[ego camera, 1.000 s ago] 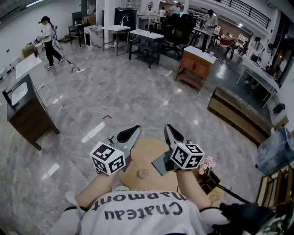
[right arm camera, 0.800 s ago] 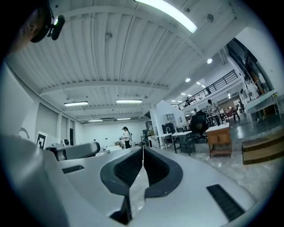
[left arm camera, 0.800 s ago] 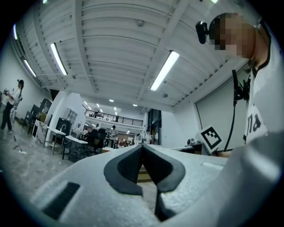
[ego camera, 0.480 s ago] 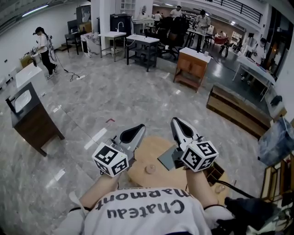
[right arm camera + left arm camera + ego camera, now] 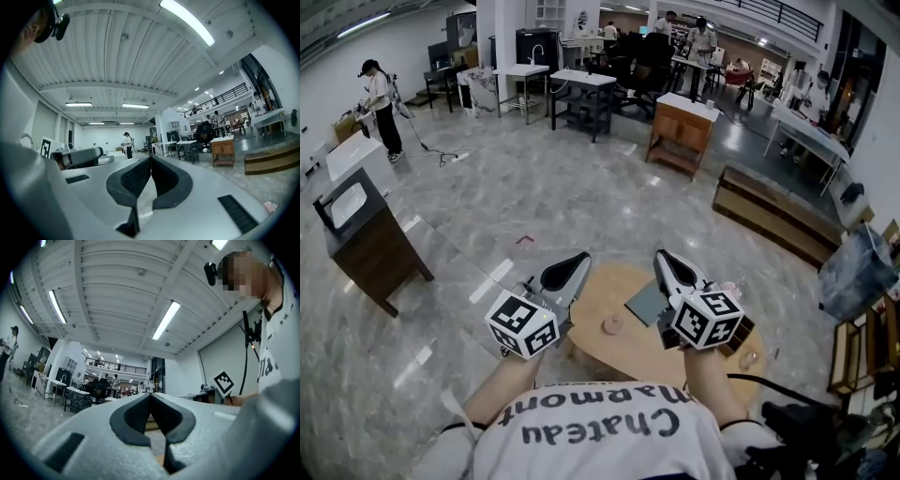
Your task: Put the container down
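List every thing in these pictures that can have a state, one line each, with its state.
left tool, shut, nothing between its jaws
right tool, shut, nothing between its jaws
round wooden table, upright on the floor
small knobbed piece, resting on the table, untouched
grey flat square, lying on the table by the right tool, not gripped
ceiling light, on

A round light-wood table [image 5: 614, 289] stands on the grey marbled floor [image 5: 534, 197]. On its top sit a small round pinkish container [image 5: 612, 325] and, near it, a flat grey square sheet [image 5: 645, 302].
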